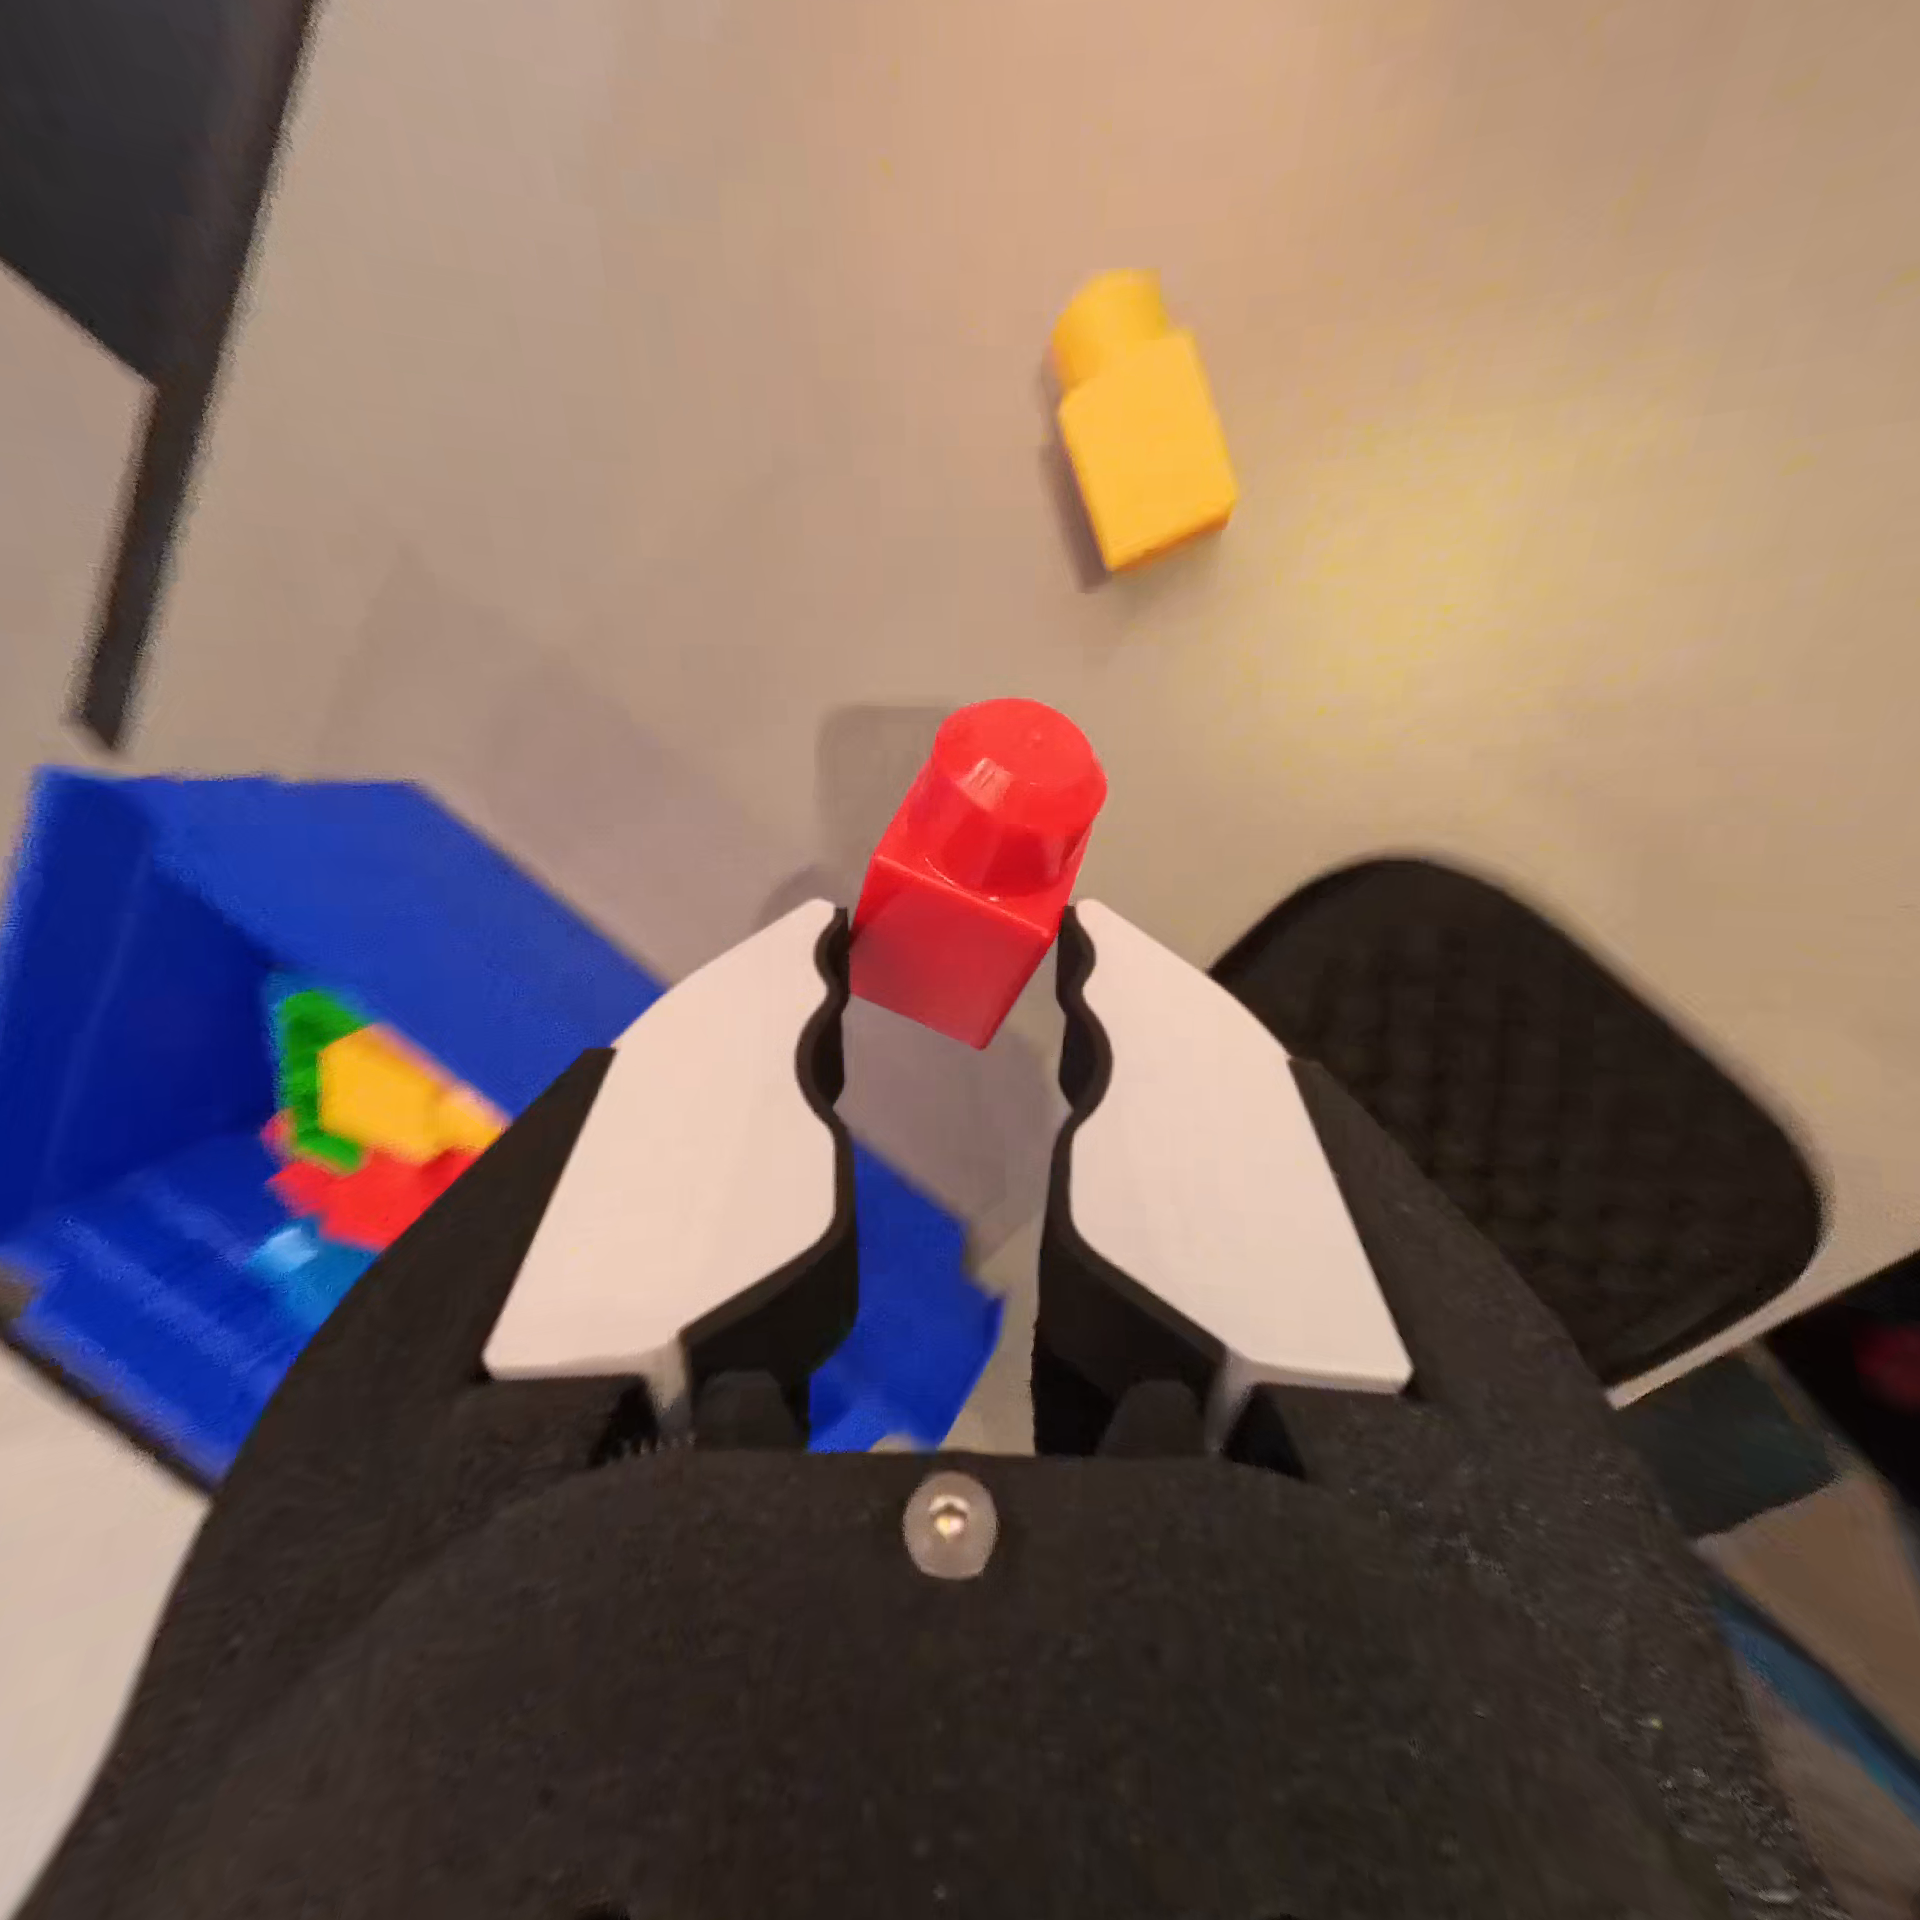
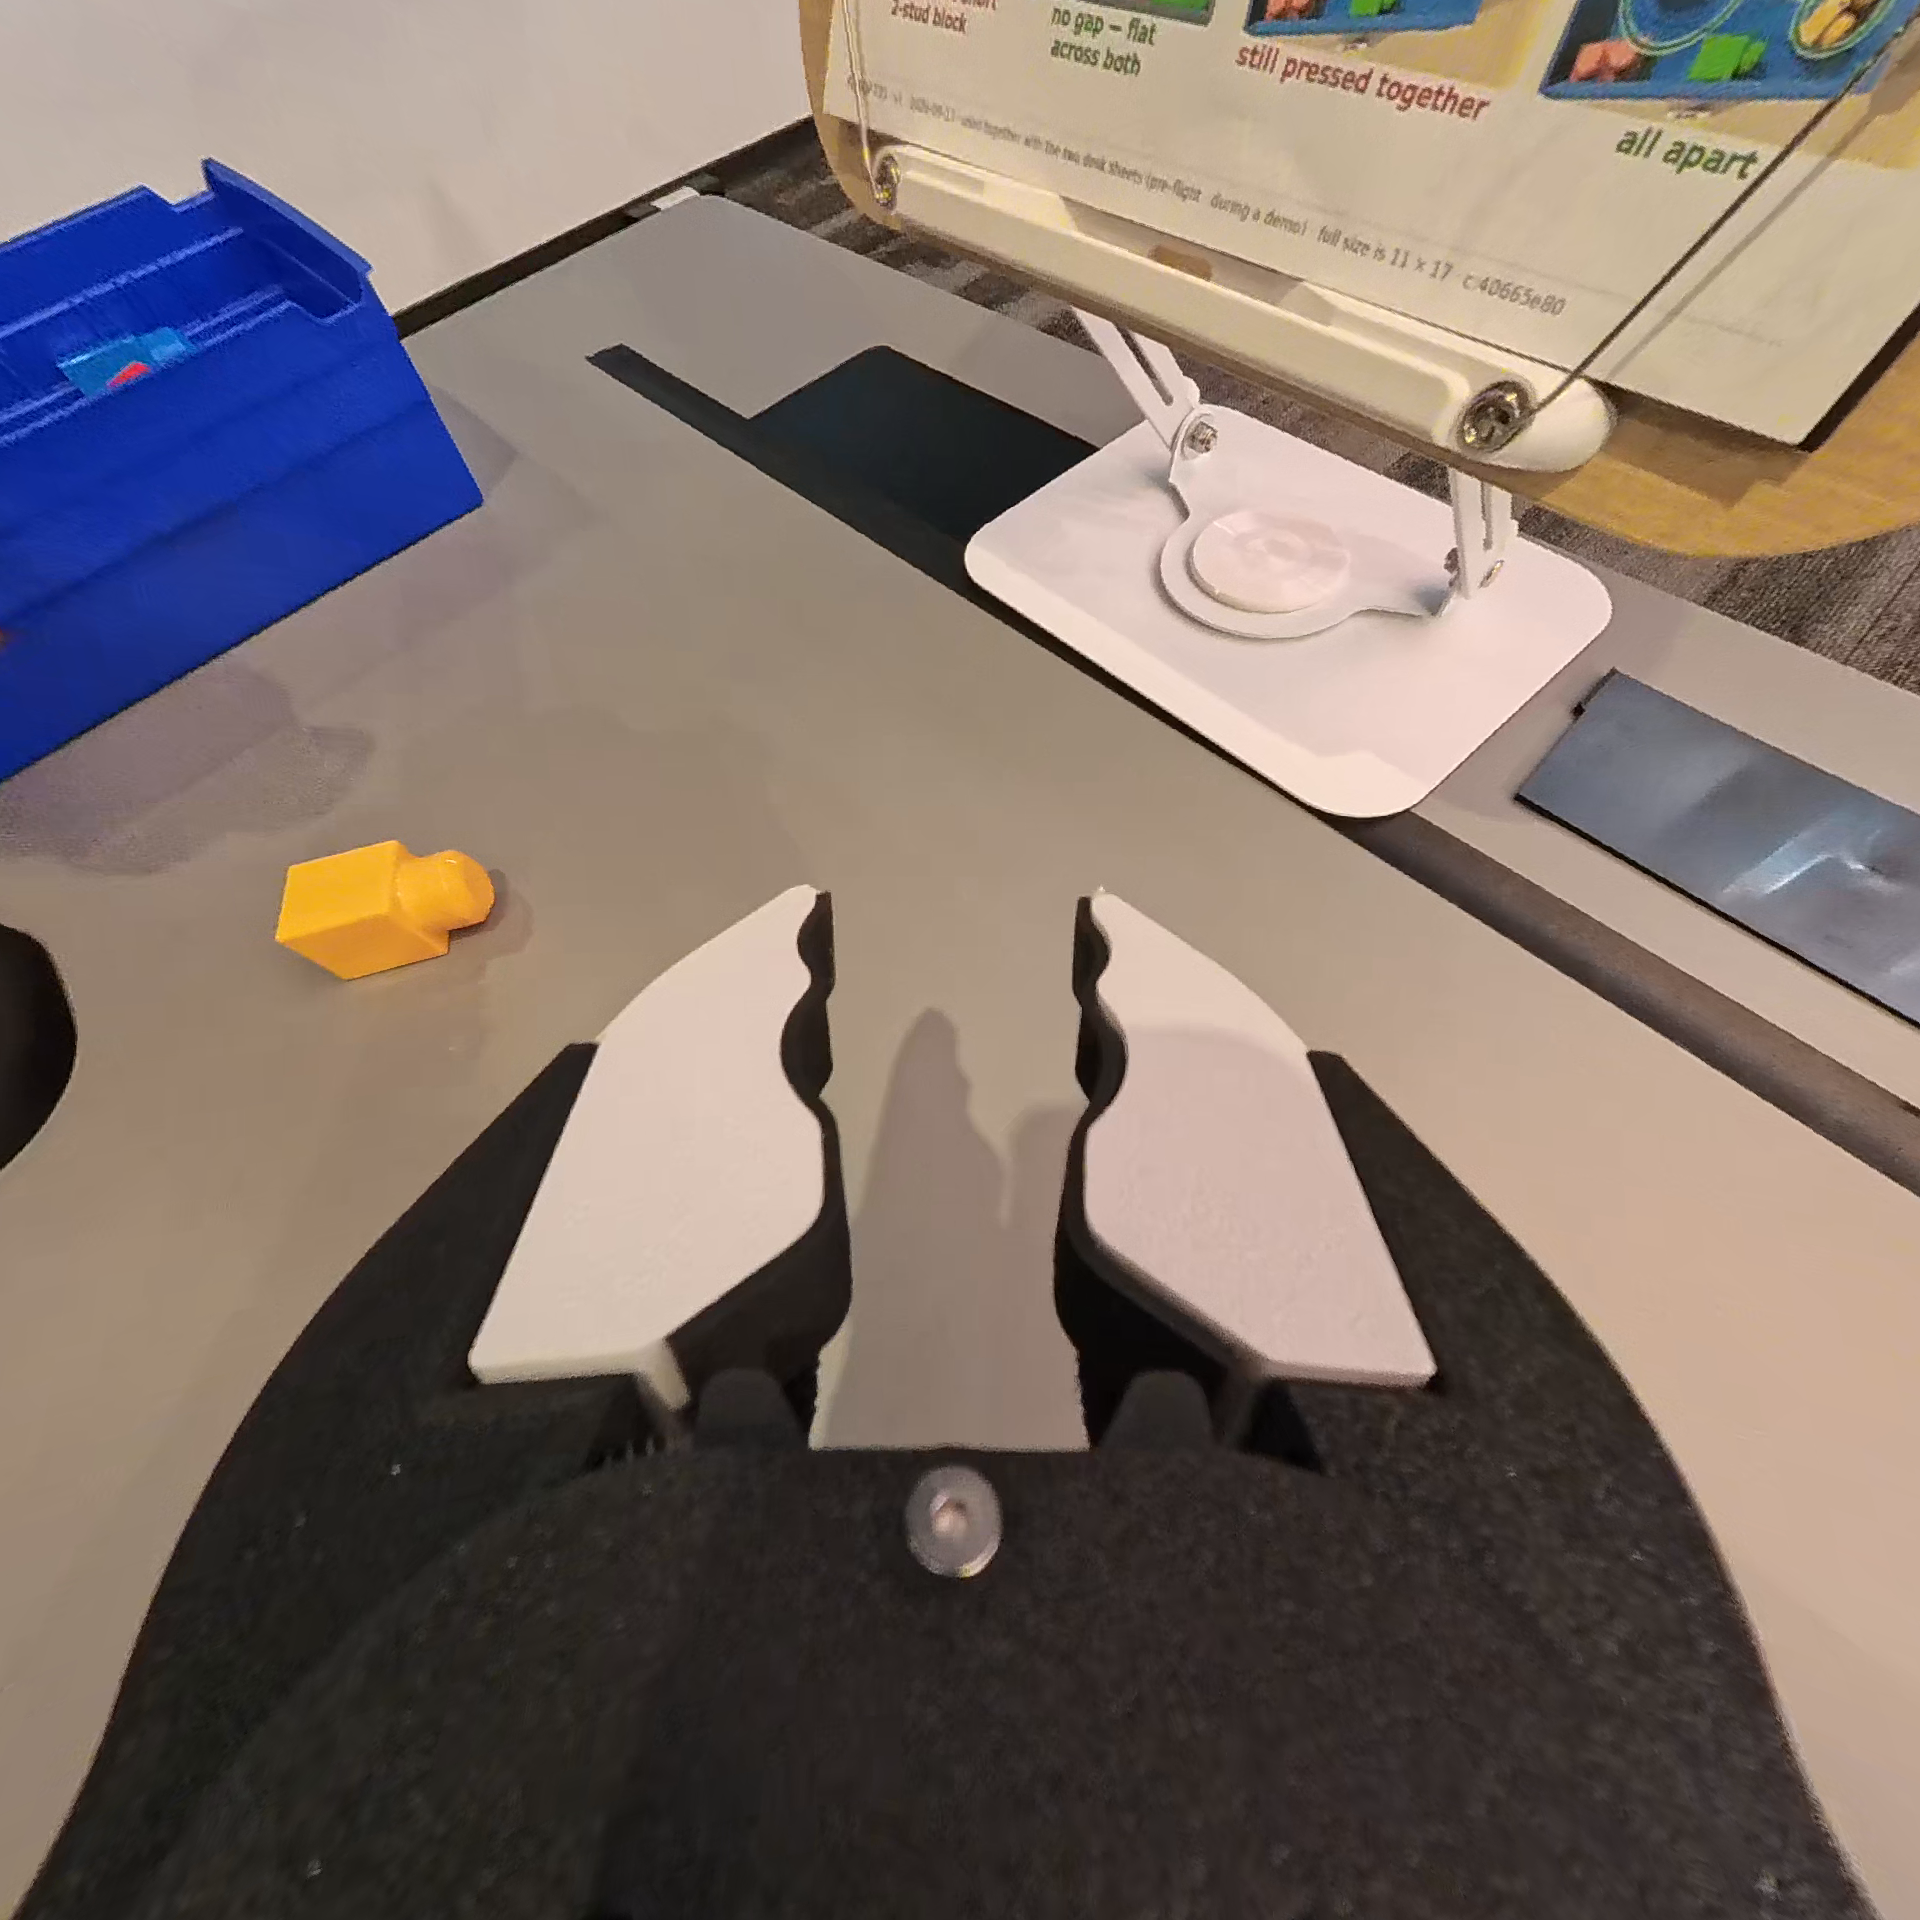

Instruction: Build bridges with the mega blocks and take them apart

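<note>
Left wrist view shows the left tongs (image 1: 954, 925) clamped by their tips on a small red plastic single-stud block (image 1: 971, 883), held in the air above the grey desk (image 1: 623, 468) with its stud pointing up and away. A yellow plastic single-stud block (image 1: 1143, 436) lies on its side on the desk farther ahead, well apart from the red one. To the left sits a blue plastic bin (image 1: 416, 883) with more green, yellow, red and blue blocks inside, blurred. No bridge stands anywhere in either view, so the build looks barely begun: two loose pieces are out, nothing is joined, and both the assembly and the taking apart appear to remain. The left tool is tilted downward over the desk, beside a black mesh chair back (image 1: 1538, 1091). In the right wrist view, the right tongs (image 2: 954, 914) are apart and hold nothing, low over bare desk and angled forward, the yellow block to their left and a white stand carrying an instruction sheet (image 2: 1299, 644) beyond.
</note>
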The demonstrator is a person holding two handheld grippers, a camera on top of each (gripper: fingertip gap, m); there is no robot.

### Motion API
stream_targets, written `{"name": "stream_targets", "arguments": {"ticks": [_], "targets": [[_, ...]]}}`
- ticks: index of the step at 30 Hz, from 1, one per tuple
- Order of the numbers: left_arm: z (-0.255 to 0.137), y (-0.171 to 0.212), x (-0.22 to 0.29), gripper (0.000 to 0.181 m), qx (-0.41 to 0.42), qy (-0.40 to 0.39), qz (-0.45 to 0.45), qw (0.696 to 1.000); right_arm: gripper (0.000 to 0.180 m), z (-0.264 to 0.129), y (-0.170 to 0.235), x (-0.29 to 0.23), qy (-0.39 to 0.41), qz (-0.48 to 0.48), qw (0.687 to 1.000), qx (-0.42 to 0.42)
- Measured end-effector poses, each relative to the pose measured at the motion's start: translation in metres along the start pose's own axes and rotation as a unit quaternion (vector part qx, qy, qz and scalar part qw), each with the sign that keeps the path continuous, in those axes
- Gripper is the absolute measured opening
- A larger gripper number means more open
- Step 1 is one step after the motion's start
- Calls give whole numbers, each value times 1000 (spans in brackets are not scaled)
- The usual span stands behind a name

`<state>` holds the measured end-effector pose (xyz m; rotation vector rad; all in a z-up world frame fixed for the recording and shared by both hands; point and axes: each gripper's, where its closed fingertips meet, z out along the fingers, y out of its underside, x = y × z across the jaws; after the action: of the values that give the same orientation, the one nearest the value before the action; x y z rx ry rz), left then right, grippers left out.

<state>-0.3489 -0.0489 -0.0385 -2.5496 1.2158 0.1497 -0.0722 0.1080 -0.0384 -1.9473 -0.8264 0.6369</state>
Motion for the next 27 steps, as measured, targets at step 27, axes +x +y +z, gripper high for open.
{"name": "stream_targets", "arguments": {"ticks": [27], "targets": [[99, -46, 1, 50, -75, 104, -213, 969, 43, -13, -6, 13, -5, 14, 1000, 19]]}}
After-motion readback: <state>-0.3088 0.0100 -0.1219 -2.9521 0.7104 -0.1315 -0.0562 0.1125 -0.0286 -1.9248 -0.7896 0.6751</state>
